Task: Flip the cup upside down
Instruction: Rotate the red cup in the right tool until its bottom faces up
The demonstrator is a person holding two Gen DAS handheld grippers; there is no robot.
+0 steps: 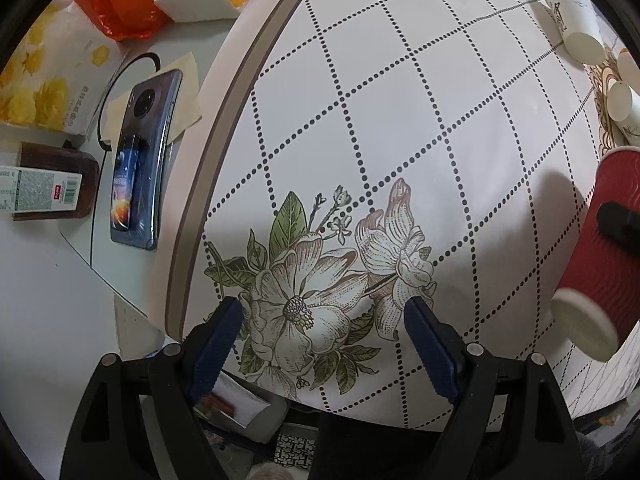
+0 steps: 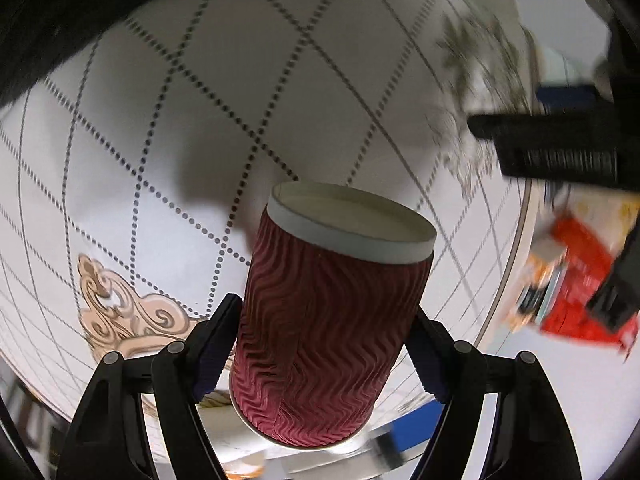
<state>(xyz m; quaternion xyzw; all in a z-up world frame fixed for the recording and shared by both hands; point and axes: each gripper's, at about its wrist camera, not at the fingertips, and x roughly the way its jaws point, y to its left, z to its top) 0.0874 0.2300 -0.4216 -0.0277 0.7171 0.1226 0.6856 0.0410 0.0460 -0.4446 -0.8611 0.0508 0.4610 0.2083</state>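
Note:
A red ripple-walled paper cup (image 2: 328,312) is held in the air over the white round table (image 2: 160,140), which has a dotted grid. My right gripper (image 2: 324,308) is shut on its sides. The cup is tilted, its white closed base facing away from the right wrist camera and its rim near the camera. The left wrist view has the same cup (image 1: 592,248) at the right edge with a black finger (image 1: 620,228) across it. My left gripper (image 1: 323,304) hangs open over the printed flower (image 1: 304,304), nothing between its fingers, and points straight down. It appears blurred as a black shape, the left gripper (image 2: 560,148).
White paper cups (image 1: 576,20) lie at the far right of the table, with more (image 1: 624,104) below them. Beyond the table's edge (image 1: 224,160), on a lower surface, are a phone (image 1: 140,160), a tissue box (image 1: 44,84), an orange bag (image 1: 120,0) and a small carton (image 1: 40,192).

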